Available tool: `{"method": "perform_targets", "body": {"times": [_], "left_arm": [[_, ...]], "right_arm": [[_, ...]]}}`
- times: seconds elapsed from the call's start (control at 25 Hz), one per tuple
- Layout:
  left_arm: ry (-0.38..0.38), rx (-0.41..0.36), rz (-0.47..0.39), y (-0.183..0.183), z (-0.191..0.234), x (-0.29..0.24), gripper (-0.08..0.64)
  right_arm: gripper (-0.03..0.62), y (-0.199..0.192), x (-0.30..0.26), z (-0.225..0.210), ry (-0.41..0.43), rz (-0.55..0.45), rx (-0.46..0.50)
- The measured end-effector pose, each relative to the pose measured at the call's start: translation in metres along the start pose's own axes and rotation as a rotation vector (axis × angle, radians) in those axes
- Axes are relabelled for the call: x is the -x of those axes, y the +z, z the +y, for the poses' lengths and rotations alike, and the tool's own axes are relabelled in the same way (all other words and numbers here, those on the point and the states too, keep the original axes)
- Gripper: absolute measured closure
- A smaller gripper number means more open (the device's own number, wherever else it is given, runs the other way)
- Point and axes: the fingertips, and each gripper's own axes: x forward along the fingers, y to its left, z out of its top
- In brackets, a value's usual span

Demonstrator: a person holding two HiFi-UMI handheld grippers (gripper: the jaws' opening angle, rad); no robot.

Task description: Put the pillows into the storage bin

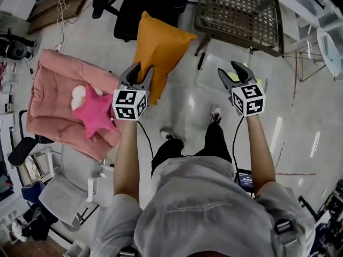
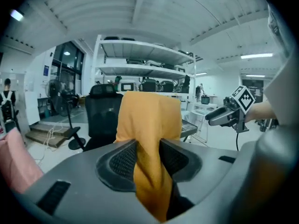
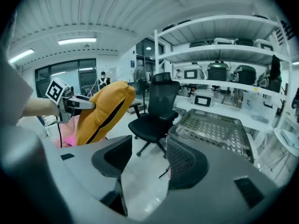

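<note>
My left gripper (image 1: 138,73) is shut on a corner of an orange pillow (image 1: 158,47), which it holds up in the air above the floor. In the left gripper view the orange fabric (image 2: 148,120) is pinched between the two pads. My right gripper (image 1: 231,71) stands open with nothing between its jaws (image 3: 148,155). A wire-mesh storage bin (image 1: 238,15) stands ahead and to the right, just beyond the right gripper, and looks empty (image 3: 210,129). A pink star pillow (image 1: 95,113) and a white pillow (image 1: 79,95) lie on a pink cushion (image 1: 51,90) at the left.
A black office chair (image 1: 134,9) stands behind the orange pillow, to the left of the bin. A grey chair (image 1: 69,186) is at the lower left. Shelving with boxes (image 3: 224,73) runs behind the bin. The person's feet (image 1: 214,114) stand on the glossy floor.
</note>
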Motion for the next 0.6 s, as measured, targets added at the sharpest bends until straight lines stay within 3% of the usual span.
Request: {"method": "perform_targets", "body": {"times": [0.24, 0.44, 0.6], "left_arm": [[-0.186, 0.028, 0.126, -0.050, -0.123, -0.126, 0.391], [-0.236, 0.096, 0.209, -0.109, -0.197, -0.223, 0.391], [-0.250, 0.128, 0.264, -0.157, -0.229, -0.279, 0.391]], "right_arm": [[0.310, -0.107, 0.025, -0.107, -0.073, 0.086, -0.123], [0.299, -0.183, 0.013, -0.177, -0.070, 0.140, -0.189], [0.287, -0.227, -0.004, -0.208, -0.061, 0.161, -0.211]]}}
